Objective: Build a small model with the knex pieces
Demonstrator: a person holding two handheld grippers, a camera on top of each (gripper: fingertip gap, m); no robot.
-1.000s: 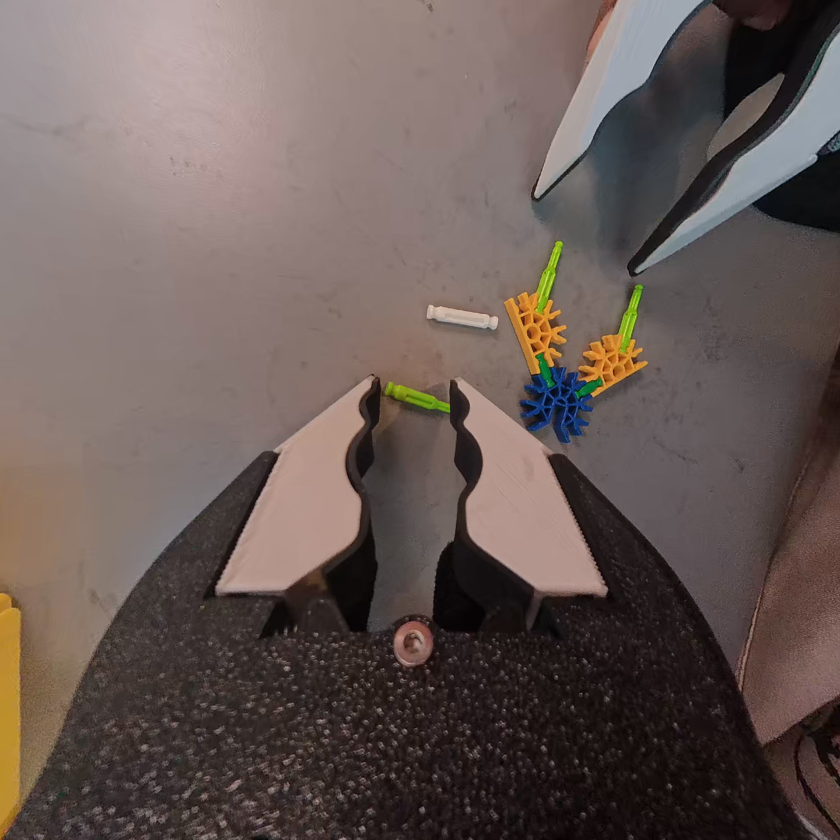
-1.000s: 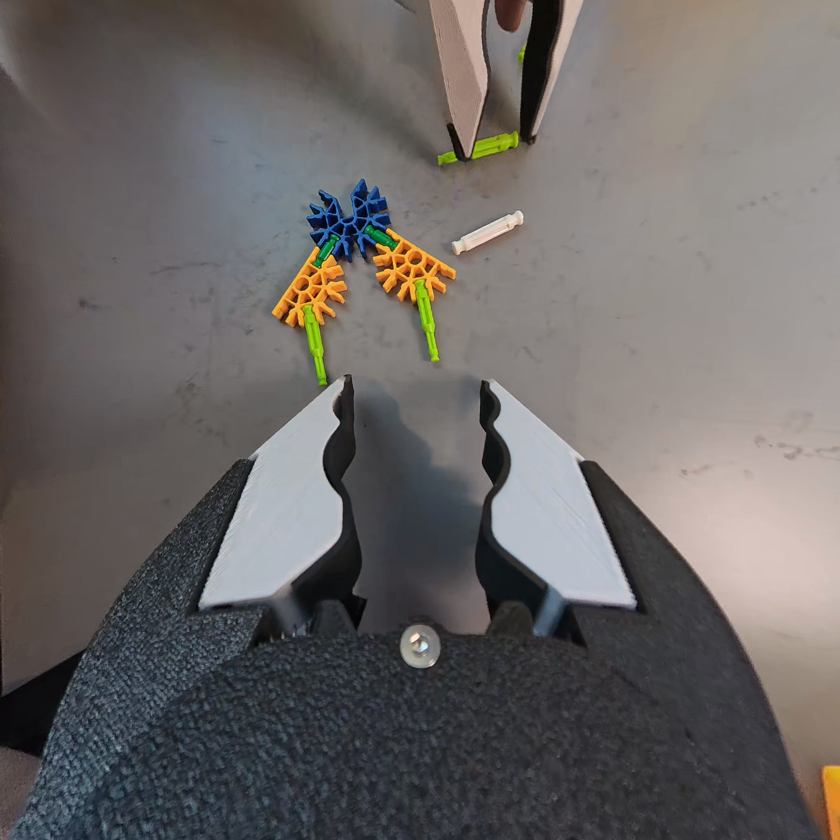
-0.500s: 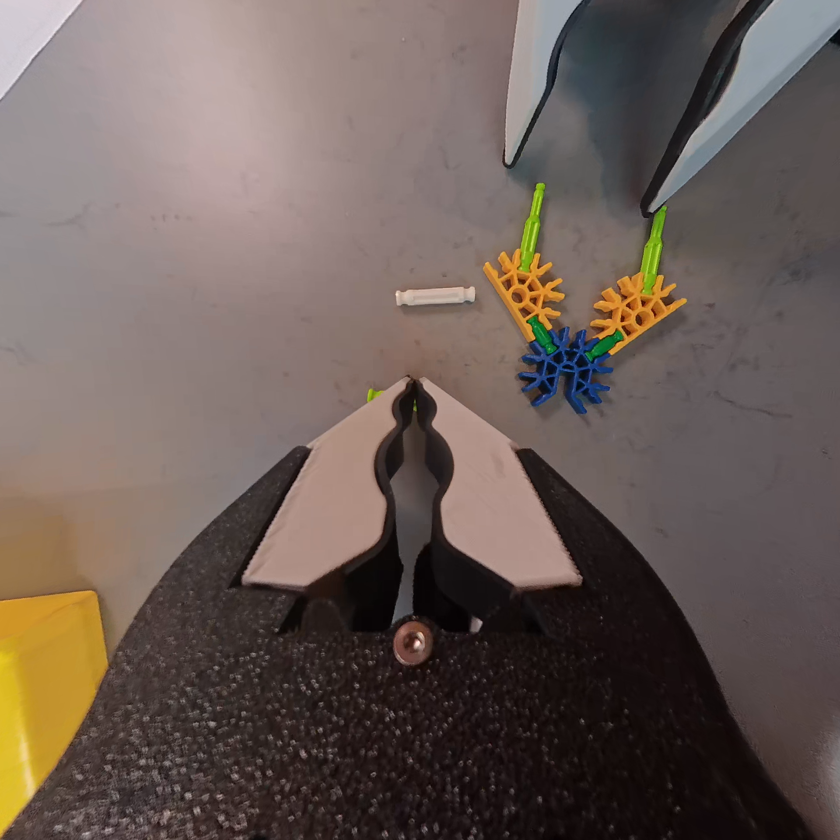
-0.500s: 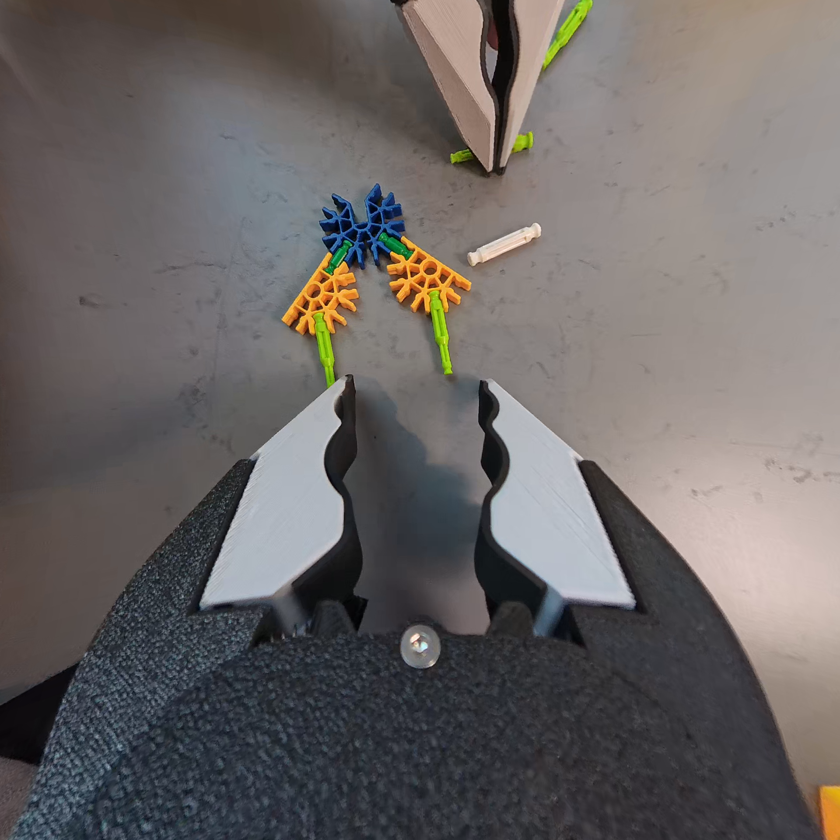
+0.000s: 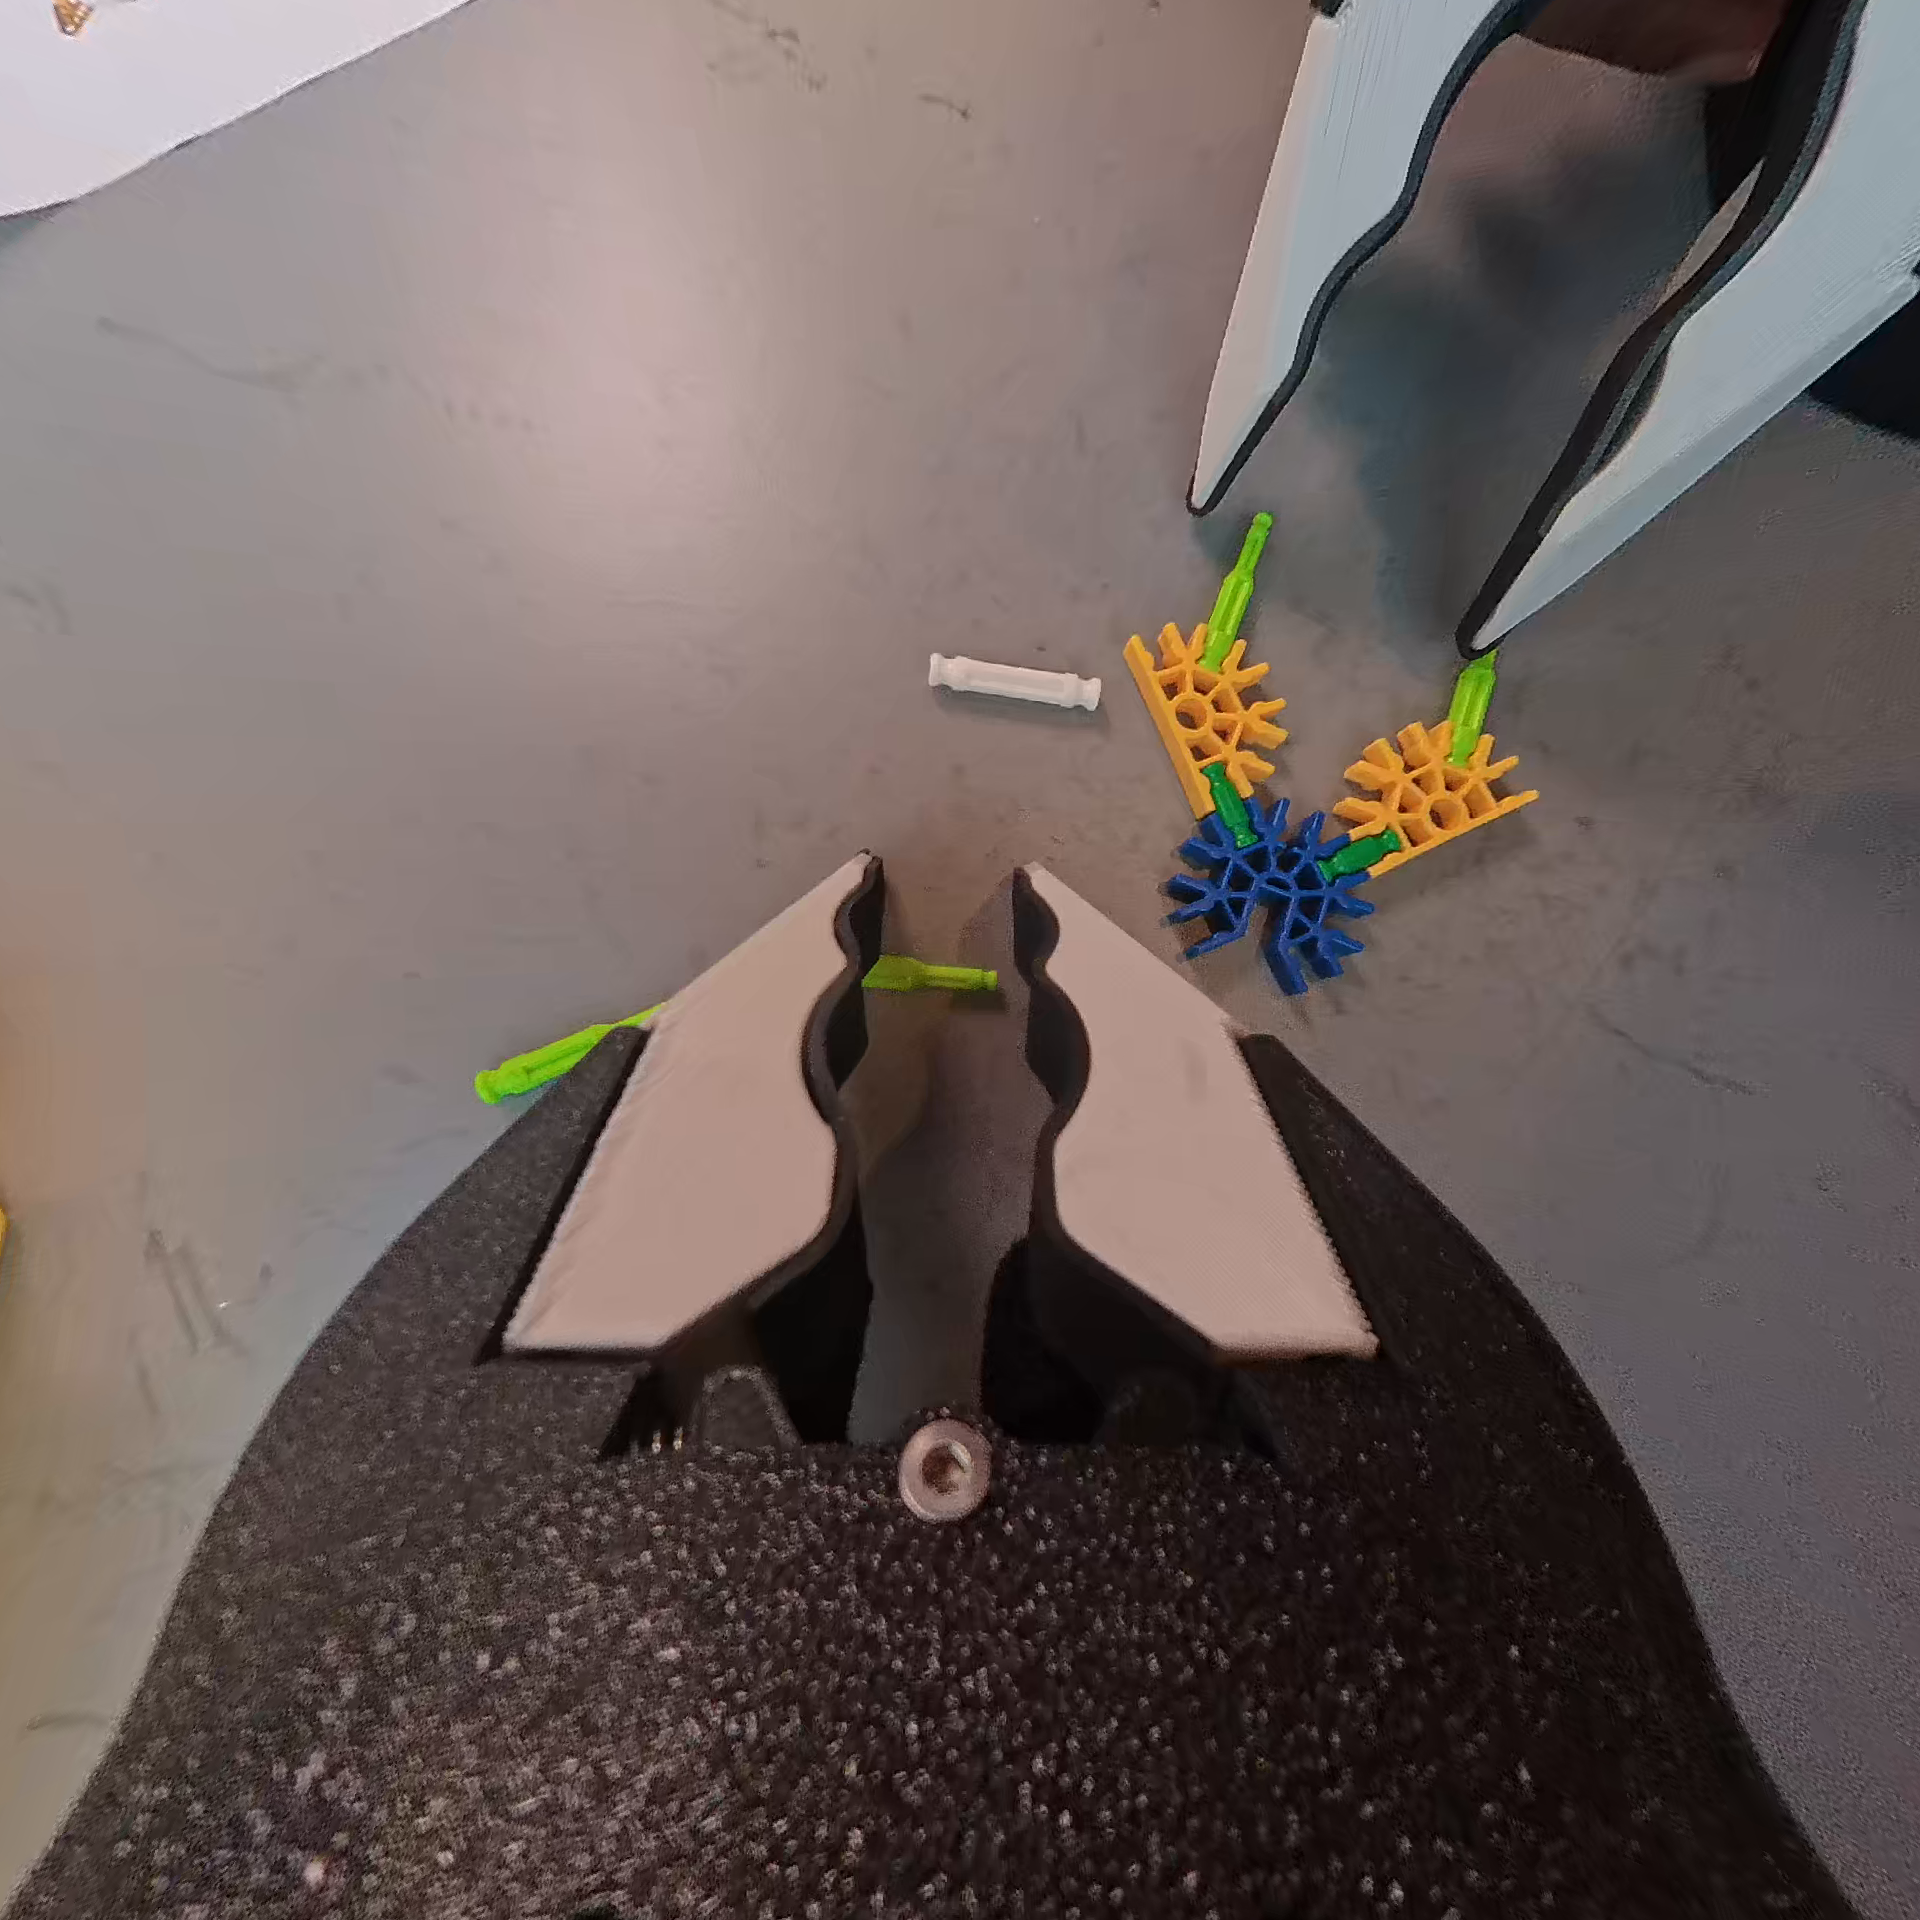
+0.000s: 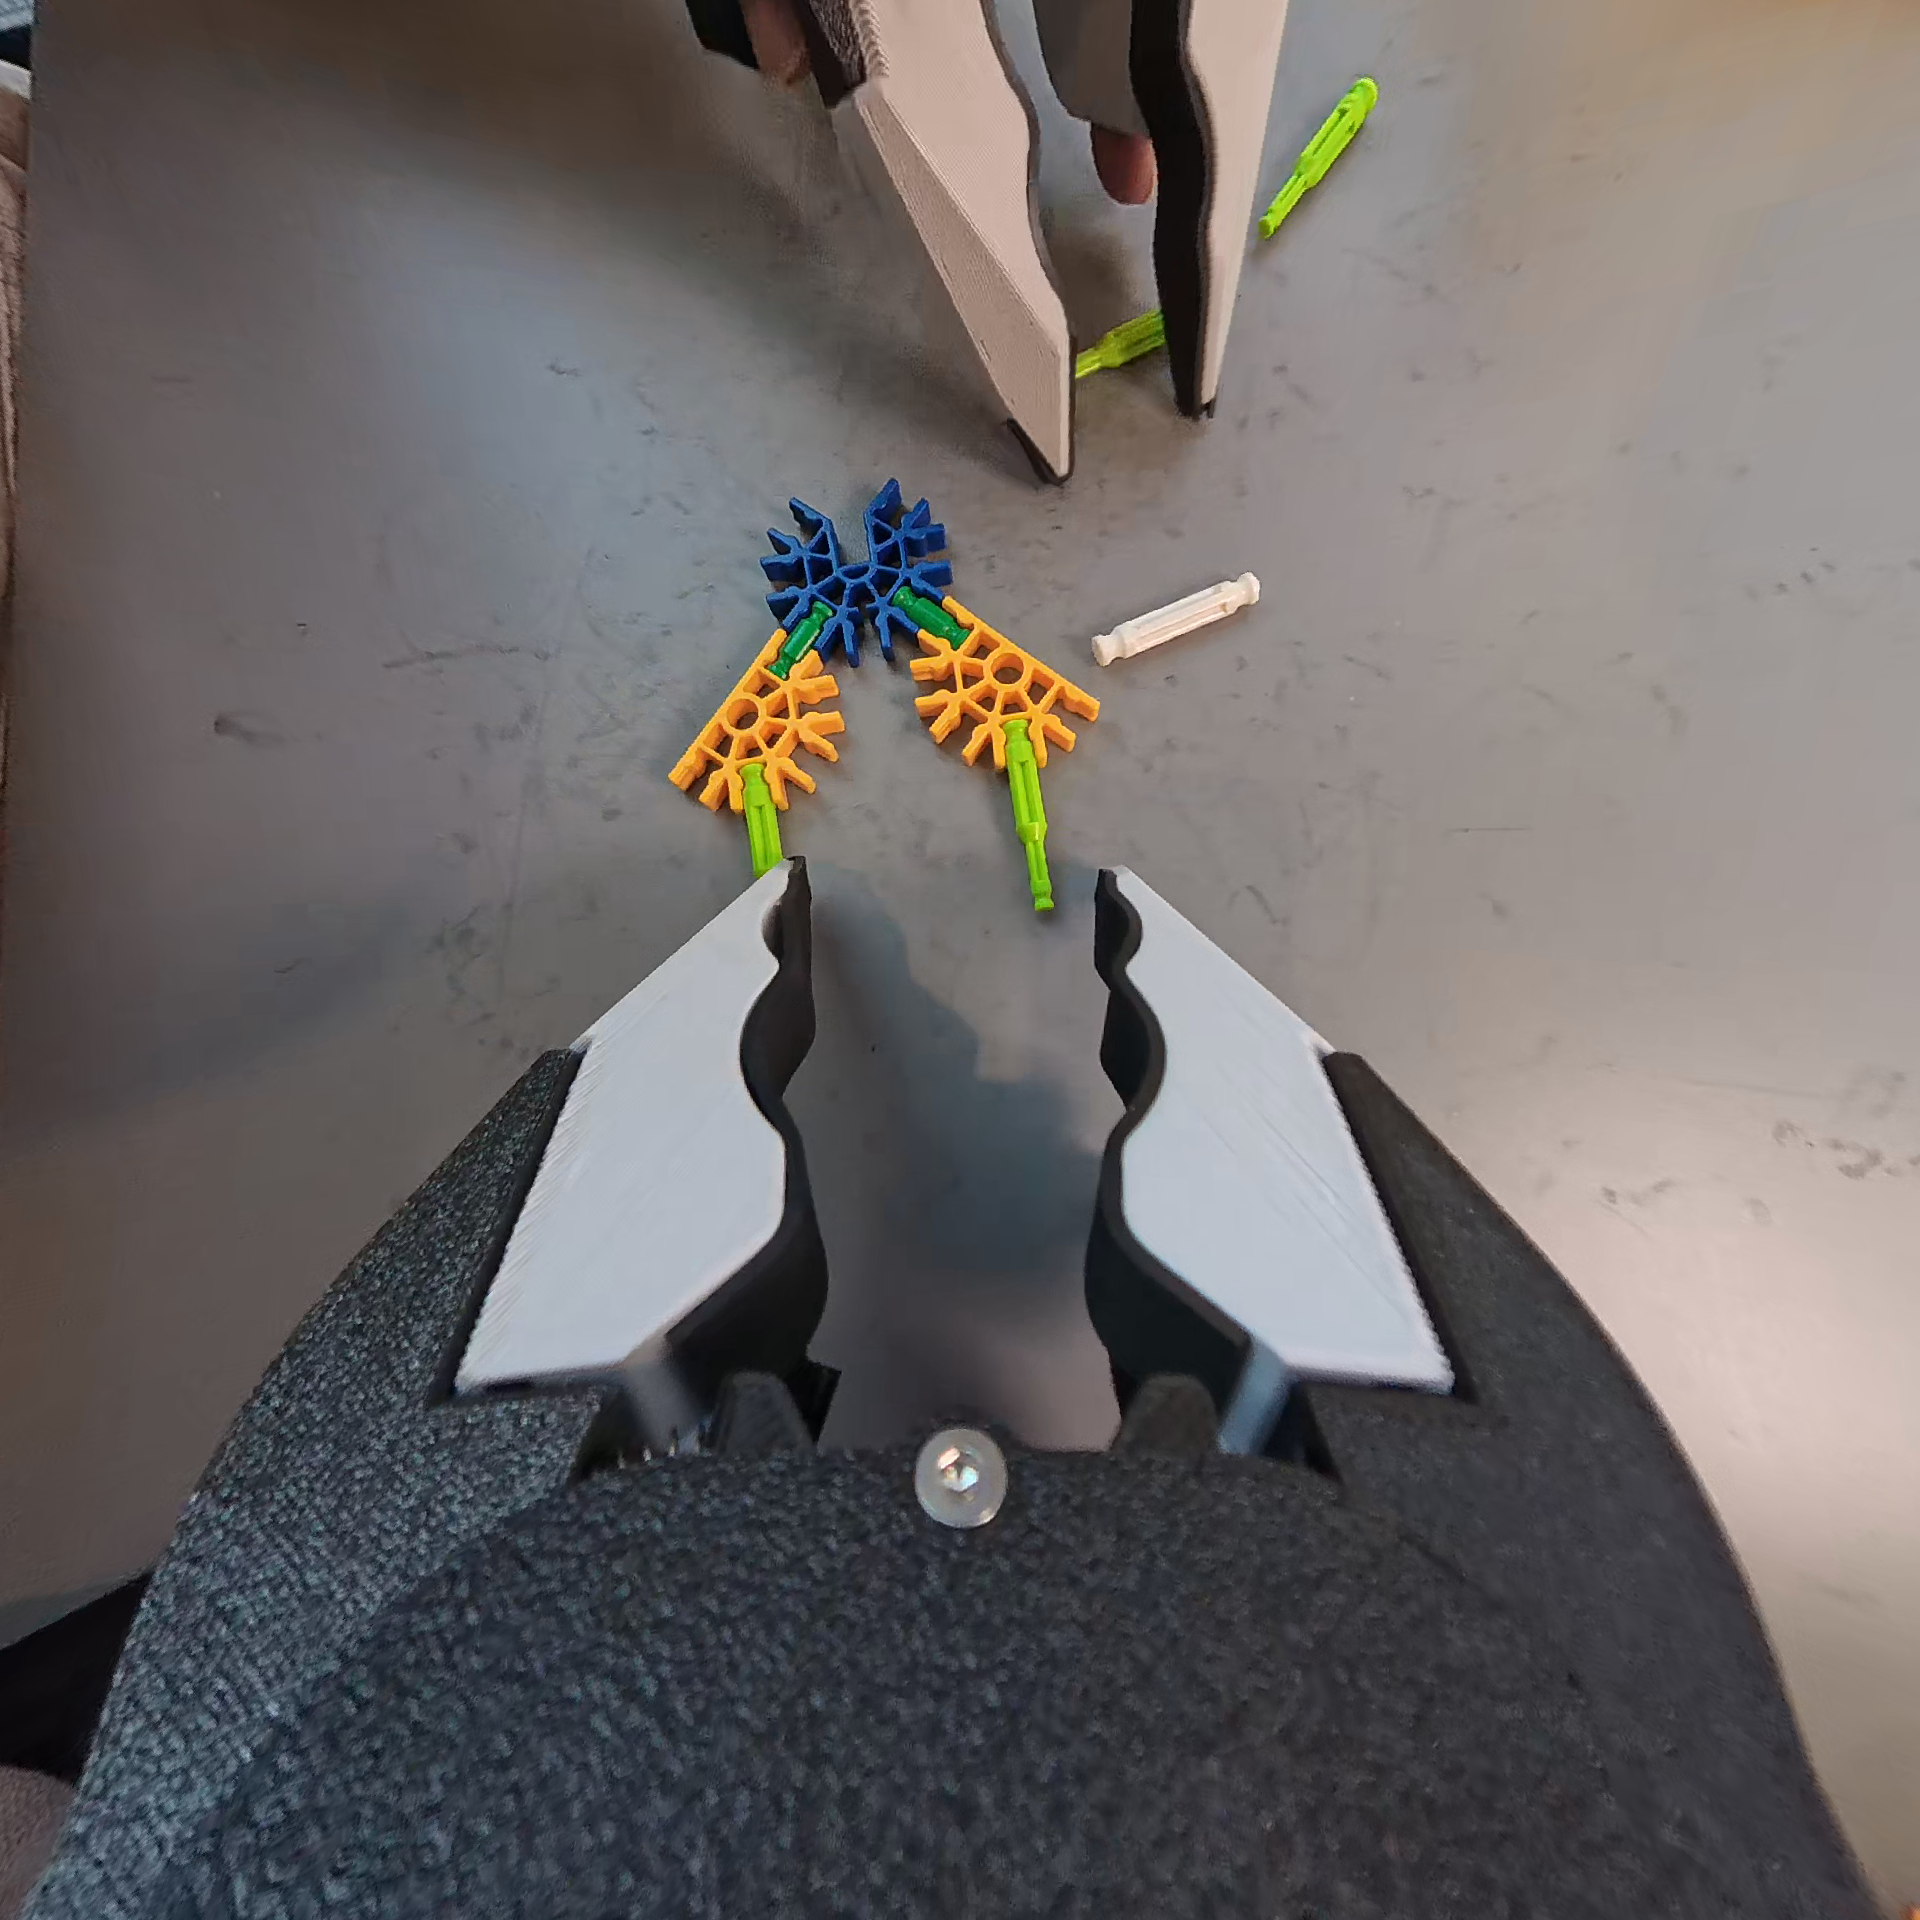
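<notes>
My left gripper is open and low over a grey table, with a light green rod lying on the surface between its fingers. A second green rod sticks out from under its left finger. To its right lies a flat assembly: a blue connector, two orange connectors and green rods. A white rod lies beside it. My right gripper is open and empty, its tips just short of the assembly's two free green rods. The left gripper stands opposite, beyond the blue connector.
A white sheet lies at the far left corner of the table. The right gripper stands over the far side of the assembly. The second green rod lies beyond the left gripper. A fingertip shows behind the left gripper's fingers. One gripper's finger ends stand about 10 cm off the other's. About 4 cm separates my left fingertips from the blue connector. It is also in sight in the right wrist view.
The left gripper closed on the green rod half a second ago and has opened again; the rod lies between its fingers. The right gripper has edged closer to the assembly.
</notes>
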